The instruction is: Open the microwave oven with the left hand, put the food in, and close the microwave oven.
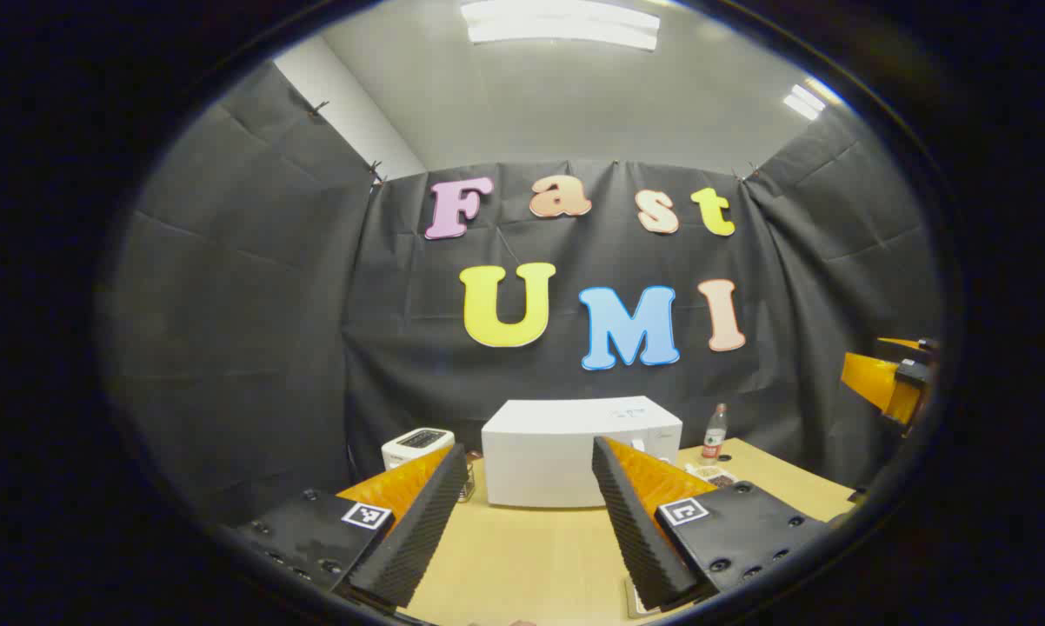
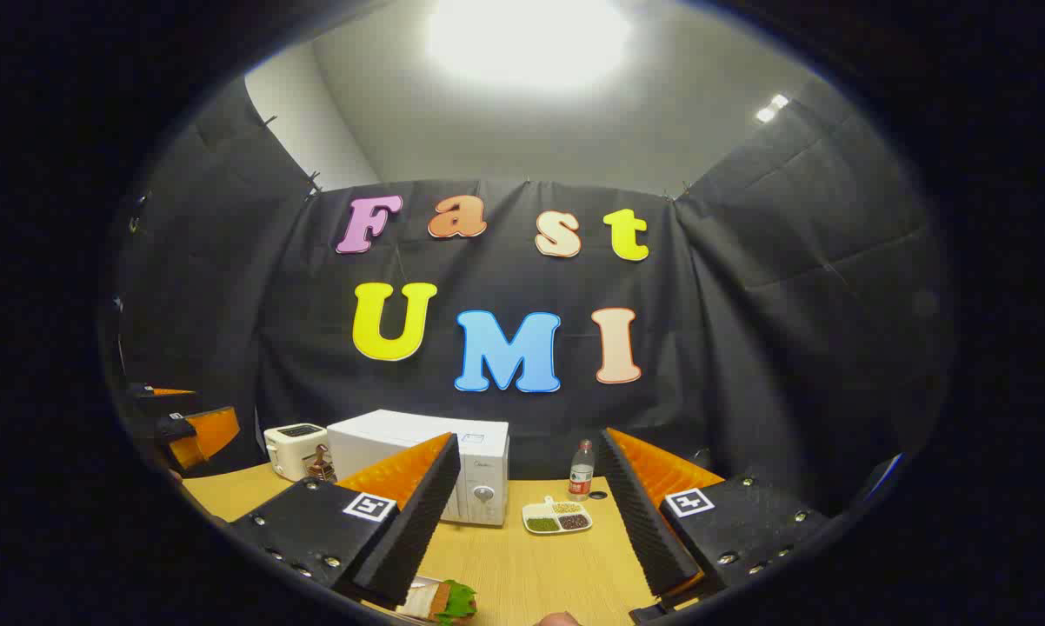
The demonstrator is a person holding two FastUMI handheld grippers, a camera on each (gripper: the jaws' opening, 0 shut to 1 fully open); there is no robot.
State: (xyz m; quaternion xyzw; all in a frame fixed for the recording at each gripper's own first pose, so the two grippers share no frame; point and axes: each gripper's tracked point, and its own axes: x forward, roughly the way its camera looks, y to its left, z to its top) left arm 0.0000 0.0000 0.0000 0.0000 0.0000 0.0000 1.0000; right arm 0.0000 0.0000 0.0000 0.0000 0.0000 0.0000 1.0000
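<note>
So, left gripper view: the left gripper [image 1: 529, 522] hangs above the wooden table [image 1: 531, 556] with its jaws spread wide and nothing between them. It faces the white microwave [image 1: 575, 452] dead ahead, well apart from it, door shut as far as I can tell. That line-up fits the first step, since the left hand has to open the door; judged from here, nothing of the task is done yet. A white toaster [image 1: 416, 445] sits just left of the microwave, a bottle [image 1: 714, 432] to its right near the back wall. The other gripper [image 1: 888, 382] pokes in at the far right edge, held up off the table.

Right gripper view: the right gripper [image 2: 531, 513] is also wide open and empty, hovering over the table [image 2: 531, 565]. The food, a sandwich [image 2: 444, 600] with green leaf on a plate, lies right below its near finger at the bottom edge, not touched. Probably parked there so the right hand can grab it once the door is open. The microwave [image 2: 453, 465] stands farther back, its knob side facing this way, toaster [image 2: 295, 448] beside it. A small divided dish [image 2: 557, 516] with grains sits between microwave and bottle [image 2: 582, 469]. The left gripper [image 2: 196, 435] shows at the far left.
</note>
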